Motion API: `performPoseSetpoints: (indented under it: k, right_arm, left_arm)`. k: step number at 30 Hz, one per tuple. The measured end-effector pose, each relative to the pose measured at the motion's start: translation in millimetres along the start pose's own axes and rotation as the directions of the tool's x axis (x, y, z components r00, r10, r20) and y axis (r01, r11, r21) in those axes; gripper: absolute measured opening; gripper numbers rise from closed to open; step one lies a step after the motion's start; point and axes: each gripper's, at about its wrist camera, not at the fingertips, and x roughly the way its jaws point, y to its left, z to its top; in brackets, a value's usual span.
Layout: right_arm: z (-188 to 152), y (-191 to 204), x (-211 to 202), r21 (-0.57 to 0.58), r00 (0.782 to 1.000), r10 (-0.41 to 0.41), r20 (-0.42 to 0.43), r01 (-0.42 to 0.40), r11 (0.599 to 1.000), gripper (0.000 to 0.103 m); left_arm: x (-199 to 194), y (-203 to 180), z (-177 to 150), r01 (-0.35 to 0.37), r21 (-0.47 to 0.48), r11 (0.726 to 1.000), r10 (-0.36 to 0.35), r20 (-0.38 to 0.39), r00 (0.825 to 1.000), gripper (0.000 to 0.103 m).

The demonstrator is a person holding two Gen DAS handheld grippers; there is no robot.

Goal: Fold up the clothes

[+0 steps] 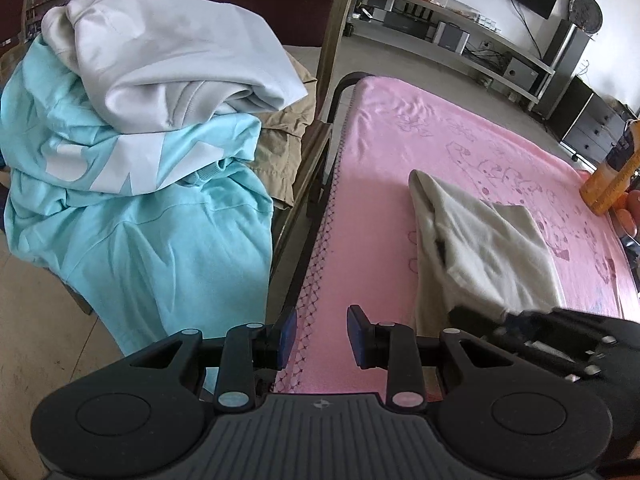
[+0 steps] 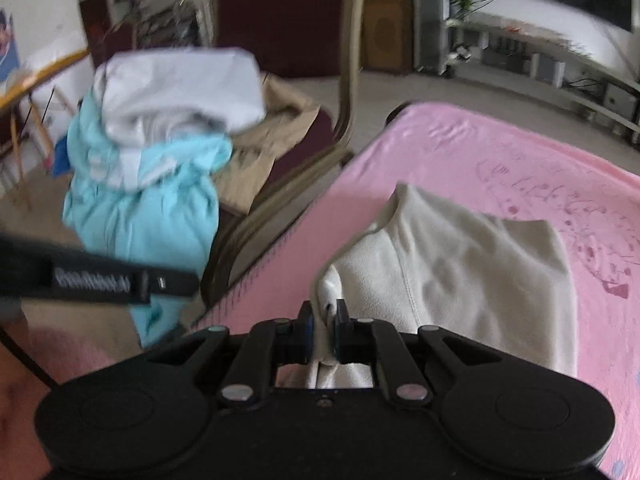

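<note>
Right gripper [image 2: 323,326] clamped on a bunched edge of the cream-white soft fabric garment [image 2: 460,276], cloth pinched between both blue-padded fingers [image 2: 306,326] and trailing back under the linkage; rest of that garment spread ahead and to the right of the tool, lying rumpled on the pink patterned blanket-covered surface [image 2: 520,160]; ahead and to the left, beyond the surface's edge, a heap of clothes on a dark maroon chair [image 2: 280,12]: pale grey folded sweatshirt [image 2: 180,88] on top, turquoise hooded garment with white lettering [image 2: 152,200] beneath and hanging down, tan crumpled cloth [image 2: 272,128] beside them. Left gripper [image 1: 322,338] with jaws apart and nothing between the pads, poised over the near left edge of the pink surface; cream garment ahead and to its right; clothes heap ahead and to its left; orange ruler-like object [image 1: 608,180] far right, partly cut off.
</note>
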Motion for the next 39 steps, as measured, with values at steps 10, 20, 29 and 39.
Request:
performPoseSetpoints:
  k: [10,20,29,39]
  right_arm:
    - [-10,-82,-62,0.197,0.958,0.284,0.032,-0.285,0.938,0.035]
    - [-59,-160,-75,0.362,0.992,0.092,0.085,-0.117,0.925,0.009]
    - [-85,-132,-57,0.057,0.993,-0.031,-0.118,0.038,0.998,0.010]
    - [-84,-143,-69,0.199,0.991,0.135,-0.021,-0.128,0.972,0.010]
  left_arm:
    - [1,-4,-1,-0.038,0.018,0.999,0.038,0.008,0.999,0.020]
    - [24,-105,-19,0.104,0.338,0.935,-0.129,0.051,0.990,0.012]
    - [52,-109,-35,-0.092,0.443,0.892,0.138,-0.071,0.988,0.022]
    - [12,-138,-66,0.151,0.480,0.864,-0.165,-0.013,0.986,0.015]
